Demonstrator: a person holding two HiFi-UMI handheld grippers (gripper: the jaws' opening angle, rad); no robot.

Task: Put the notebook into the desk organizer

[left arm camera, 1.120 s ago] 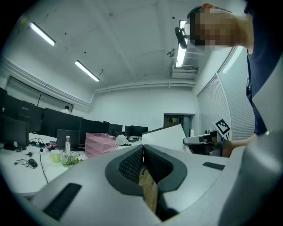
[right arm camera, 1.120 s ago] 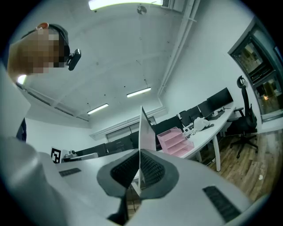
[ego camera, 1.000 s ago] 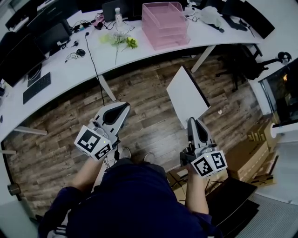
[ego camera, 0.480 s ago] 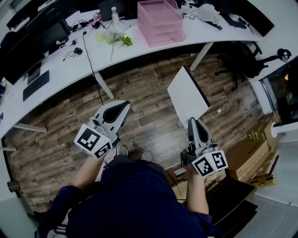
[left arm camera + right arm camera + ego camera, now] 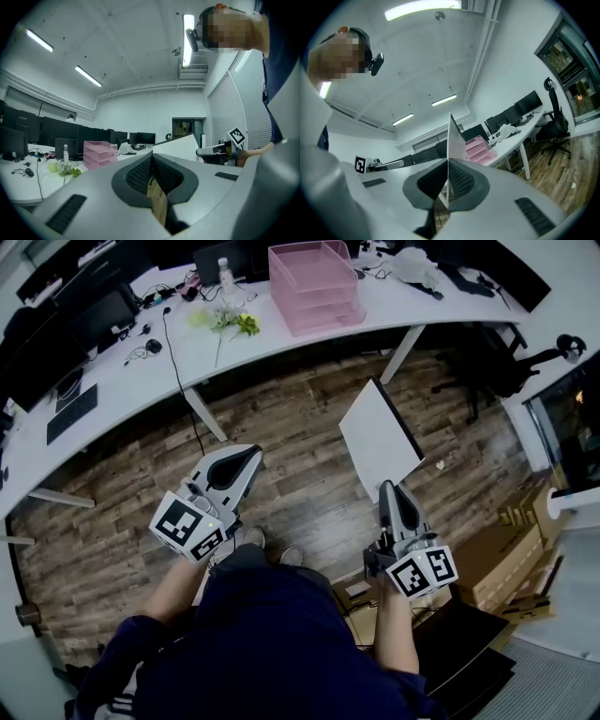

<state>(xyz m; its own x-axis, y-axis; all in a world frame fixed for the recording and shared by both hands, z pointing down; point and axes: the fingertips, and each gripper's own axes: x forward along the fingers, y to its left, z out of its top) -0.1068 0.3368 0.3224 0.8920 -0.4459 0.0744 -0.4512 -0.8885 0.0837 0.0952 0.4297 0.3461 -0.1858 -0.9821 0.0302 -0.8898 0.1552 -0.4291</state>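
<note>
Right gripper (image 5: 390,498): my jaws are closed tight on the lower edge of the notebook (image 5: 378,434). It is a thin rectangular book with a plain white cover and a dark strip along its upper right edge. In the head view it stands up off my jaw tips at centre right of the frame, tilted, over the wooden floor (image 5: 281,427). It is well apart from the pink desk organizer (image 5: 314,287), which sits on the white desk (image 5: 131,381) at top centre.

Left gripper (image 5: 246,457), at lower left of centre: jaws are brought together with nothing between them.

Limits of inspection: the pinched edge of the notebook is hidden inside my right jaws. In the right gripper view the book shows almost edge-on, as a narrow blade, so little of its cover can be read there. The organizer's top is cut off by the upper frame edge, and its tiers are too small to inspect.
</note>
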